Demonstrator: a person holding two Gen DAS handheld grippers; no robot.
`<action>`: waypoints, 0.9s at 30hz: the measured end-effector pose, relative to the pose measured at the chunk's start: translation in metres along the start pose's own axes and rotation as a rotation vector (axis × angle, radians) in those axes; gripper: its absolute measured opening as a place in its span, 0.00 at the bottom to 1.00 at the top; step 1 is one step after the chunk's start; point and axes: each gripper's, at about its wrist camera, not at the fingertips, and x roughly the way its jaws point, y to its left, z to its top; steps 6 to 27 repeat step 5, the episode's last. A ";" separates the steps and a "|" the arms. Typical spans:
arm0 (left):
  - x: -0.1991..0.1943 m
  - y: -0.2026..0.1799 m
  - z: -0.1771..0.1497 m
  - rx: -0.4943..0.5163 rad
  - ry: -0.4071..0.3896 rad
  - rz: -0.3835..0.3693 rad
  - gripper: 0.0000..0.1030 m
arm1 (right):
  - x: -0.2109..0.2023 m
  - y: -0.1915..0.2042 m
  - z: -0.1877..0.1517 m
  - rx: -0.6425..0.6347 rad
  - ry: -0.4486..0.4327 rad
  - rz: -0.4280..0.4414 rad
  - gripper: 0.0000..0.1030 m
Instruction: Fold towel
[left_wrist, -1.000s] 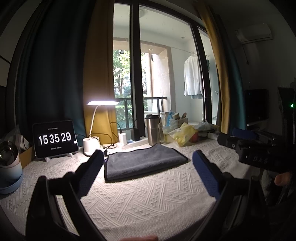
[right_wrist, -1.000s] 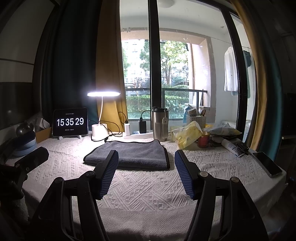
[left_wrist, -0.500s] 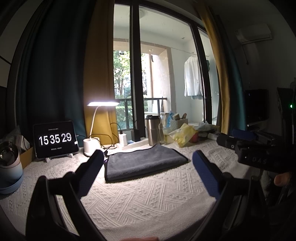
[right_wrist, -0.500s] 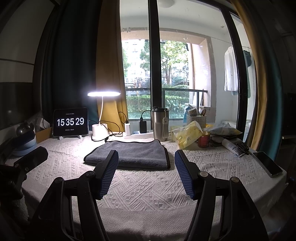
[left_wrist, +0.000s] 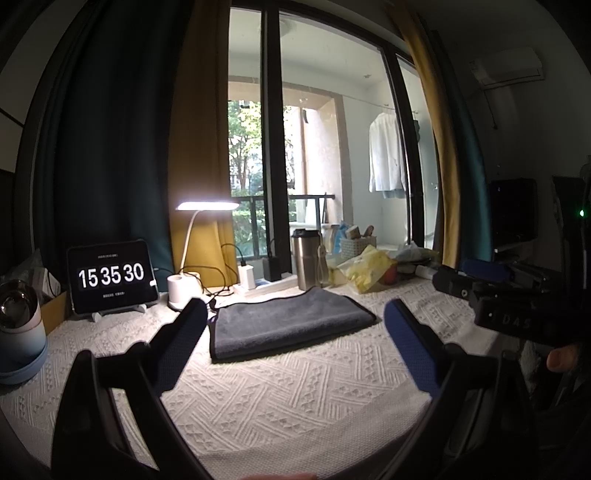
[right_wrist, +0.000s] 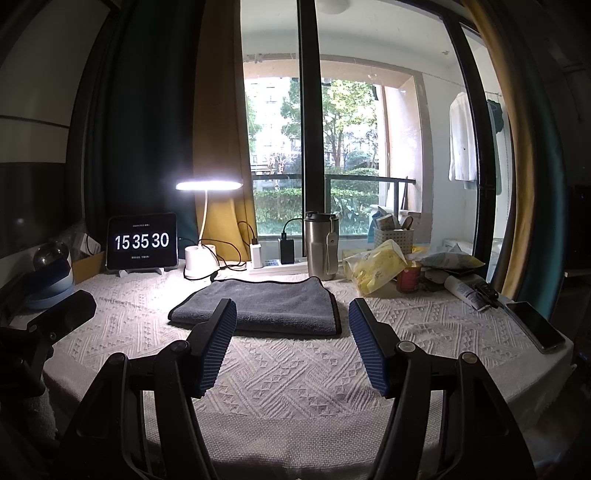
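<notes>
A grey towel (left_wrist: 291, 321) lies folded flat into a rectangle on the white textured tablecloth (left_wrist: 280, 398), toward the far middle of the table; it also shows in the right wrist view (right_wrist: 269, 306). My left gripper (left_wrist: 295, 314) is open and empty, held above the near table, short of the towel. My right gripper (right_wrist: 291, 306) is open and empty, also short of the towel's near edge. The right gripper's body shows at the right of the left wrist view (left_wrist: 517, 306).
Along the back stand a tablet clock (right_wrist: 142, 242), a lit desk lamp (right_wrist: 207, 184), a steel tumbler (right_wrist: 320, 245), a power strip, a yellow bag (right_wrist: 375, 266) and a red can. A phone (right_wrist: 535, 325) lies at the right edge. A blue-white container (left_wrist: 18, 332) sits at left.
Nothing has visibly moved; only the clock has stepped from 15:35:29 to 15:35:30.
</notes>
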 end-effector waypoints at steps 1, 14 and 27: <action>0.000 0.000 0.000 -0.001 -0.004 0.001 0.94 | 0.000 0.000 0.000 0.001 -0.001 0.002 0.64; 0.001 0.003 0.003 0.001 -0.004 -0.002 0.94 | 0.001 -0.002 0.000 0.009 -0.002 0.011 0.64; 0.001 0.003 0.003 0.001 -0.004 -0.002 0.94 | 0.001 -0.002 0.000 0.009 -0.002 0.011 0.64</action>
